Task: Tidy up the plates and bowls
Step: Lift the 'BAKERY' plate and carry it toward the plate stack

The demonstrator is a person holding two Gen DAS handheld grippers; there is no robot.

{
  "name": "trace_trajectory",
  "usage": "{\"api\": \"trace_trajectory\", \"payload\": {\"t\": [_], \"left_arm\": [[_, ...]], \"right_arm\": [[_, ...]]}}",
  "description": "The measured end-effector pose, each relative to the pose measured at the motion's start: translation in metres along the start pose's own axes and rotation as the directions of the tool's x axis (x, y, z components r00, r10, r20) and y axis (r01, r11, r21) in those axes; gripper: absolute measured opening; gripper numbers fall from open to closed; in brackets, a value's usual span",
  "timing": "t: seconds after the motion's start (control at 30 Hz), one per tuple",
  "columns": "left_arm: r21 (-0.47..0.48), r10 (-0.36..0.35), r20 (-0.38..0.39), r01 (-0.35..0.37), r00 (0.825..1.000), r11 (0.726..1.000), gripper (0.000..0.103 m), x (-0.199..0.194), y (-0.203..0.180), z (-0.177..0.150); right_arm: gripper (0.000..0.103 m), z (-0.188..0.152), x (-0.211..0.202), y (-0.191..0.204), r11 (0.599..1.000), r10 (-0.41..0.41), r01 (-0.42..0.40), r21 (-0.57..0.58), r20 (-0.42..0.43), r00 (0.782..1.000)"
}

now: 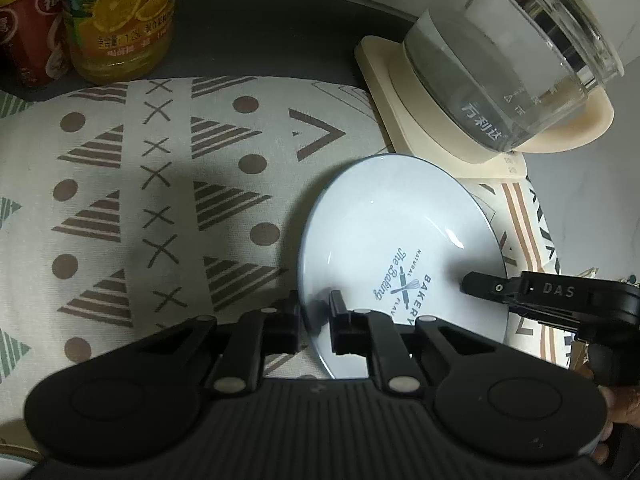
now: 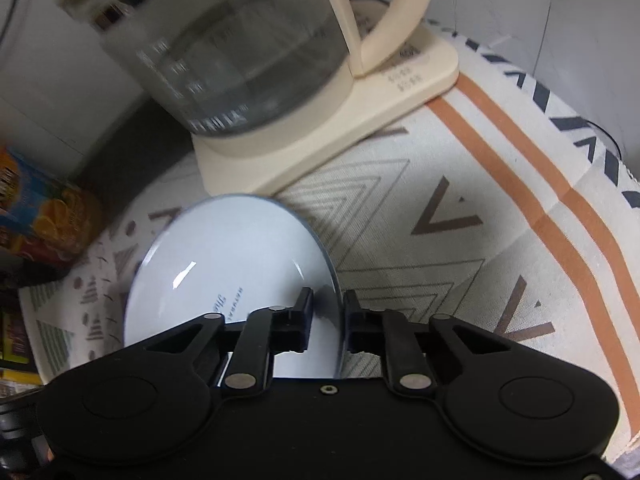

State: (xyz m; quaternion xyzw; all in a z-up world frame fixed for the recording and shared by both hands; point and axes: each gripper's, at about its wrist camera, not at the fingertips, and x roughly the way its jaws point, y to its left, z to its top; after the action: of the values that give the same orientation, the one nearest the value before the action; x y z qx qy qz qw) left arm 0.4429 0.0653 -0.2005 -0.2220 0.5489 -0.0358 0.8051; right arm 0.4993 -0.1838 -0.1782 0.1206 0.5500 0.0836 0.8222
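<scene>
Two hand-held grippers, left and right, pinch opposite rims of the empty plate.

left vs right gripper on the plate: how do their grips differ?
The left gripper straddles the plate rim on the side toward the juice bottle; the right gripper straddles the opposite rim, toward the kettle. The left wrist view is sharp, the right blurred. Both are black, with one finger on each face of the rim.
</scene>
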Motion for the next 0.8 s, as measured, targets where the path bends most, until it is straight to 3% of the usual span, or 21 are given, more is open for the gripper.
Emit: {"api": "trace_trajectory", "payload": {"t": [0.23, 0.8], "left_arm": [[-0.008, -0.011, 0.048, 0.011, 0.999, 1.0, 0.012, -0.018, 0.003, 0.002], [-0.054, 0.016, 0.164, -0.008, 0.986, 0.999, 0.011, -0.078, 0.022, -0.01]], "right_arm": [[0.006, 0.0, -0.016, 0.002, 0.997, 0.082, -0.082, -0.001, 0.065, 0.995], [0.006, -0.012, -0.045, 0.036, 0.977, 0.212, -0.209, -0.035, 0.124, 0.969]]}}
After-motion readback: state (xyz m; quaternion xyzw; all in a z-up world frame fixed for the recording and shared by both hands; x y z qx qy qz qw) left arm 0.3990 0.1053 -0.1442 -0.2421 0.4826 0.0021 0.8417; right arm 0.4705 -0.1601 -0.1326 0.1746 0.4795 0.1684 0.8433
